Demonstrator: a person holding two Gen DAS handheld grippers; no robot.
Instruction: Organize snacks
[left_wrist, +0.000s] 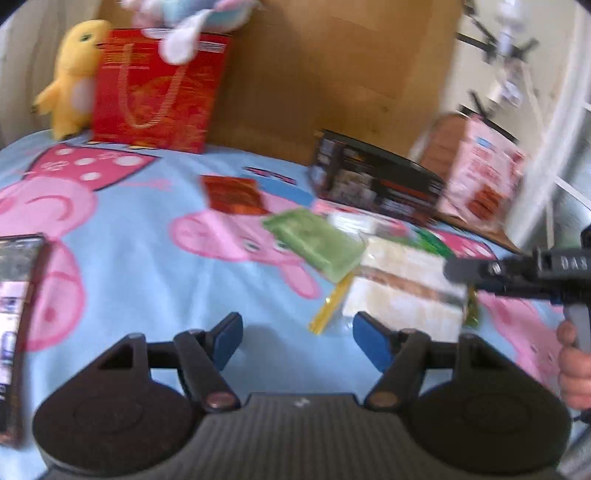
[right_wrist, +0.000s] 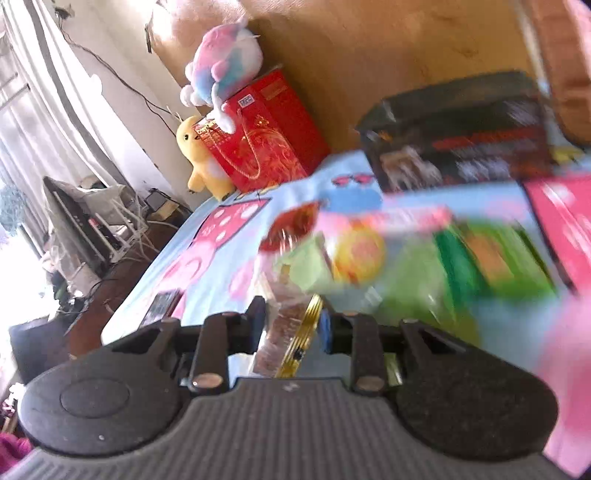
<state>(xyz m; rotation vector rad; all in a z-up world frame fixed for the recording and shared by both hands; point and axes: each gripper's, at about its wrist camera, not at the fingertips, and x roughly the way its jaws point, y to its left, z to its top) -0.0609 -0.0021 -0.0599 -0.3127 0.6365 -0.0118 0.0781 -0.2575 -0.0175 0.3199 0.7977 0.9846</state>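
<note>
Between the blue pads of the right tool (right_wrist: 291, 325) sits a clear packet with a brown filling and gold edge (right_wrist: 286, 332); the jaws stand narrow and appear to press on it, though blur leaves the contact a little uncertain. Left tool (left_wrist: 297, 339) hangs half open over the blue cartoon bedspread (left_wrist: 147, 266), nothing between its pads. Other snacks lie loosely heaped just ahead: a green packet (left_wrist: 317, 243), a dark red packet (left_wrist: 232, 195) and a white wrapped one (left_wrist: 402, 291), with a black box (left_wrist: 376, 184) behind. My reading is that a pick-up is under way; next calls for lifting the packet clear of the heap without dragging its neighbours.
</note>
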